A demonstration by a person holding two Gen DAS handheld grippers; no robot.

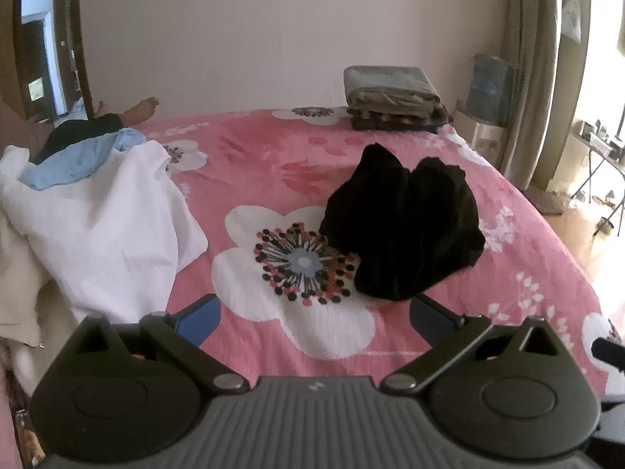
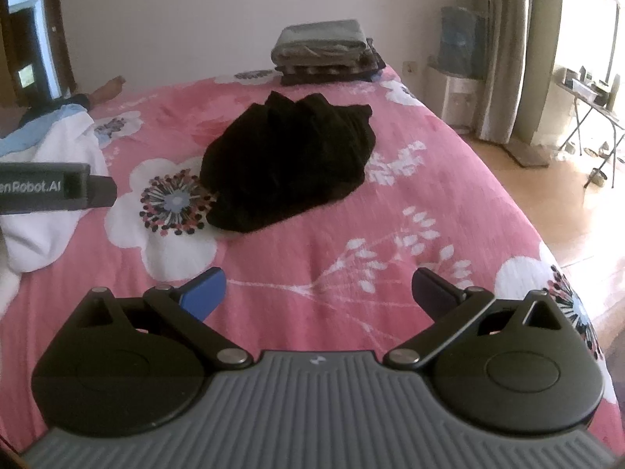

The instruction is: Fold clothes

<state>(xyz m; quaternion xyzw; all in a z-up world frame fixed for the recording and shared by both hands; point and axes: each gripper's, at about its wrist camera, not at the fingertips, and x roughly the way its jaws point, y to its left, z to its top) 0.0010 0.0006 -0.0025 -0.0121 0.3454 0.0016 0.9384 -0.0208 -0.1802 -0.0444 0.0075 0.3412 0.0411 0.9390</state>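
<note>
Nearest the lens in each wrist view, a ribbed grey gripper body with black linkage arms is seen; the left gripper point(image 1: 314, 312) and the right gripper point(image 2: 318, 293) are both spread wide, blue-padded fingers well apart and nothing held between them. Beneath them a pink bedspread point(image 1: 527, 234) with large white flowers is stretched, its weave finely textured. A crumpled black garment point(image 1: 402, 226) is heaped on the spread in a soft, rumpled mound, its edge overlapping a flower's dotted centre; in the left view it lies just ahead of the right-hand finger. A white cloth point(image 1: 105, 226) with a light blue piece point(image 1: 78, 160) on top is shown broadly in the left view, but only at the margin of the right view, where the left gripper's lettered side is seen across it. A stack of folded grey and dark clothes point(image 2: 324, 47) is set at the far edge by the wall. A person's foot point(image 1: 142, 109) is glimpsed at far left.
</note>
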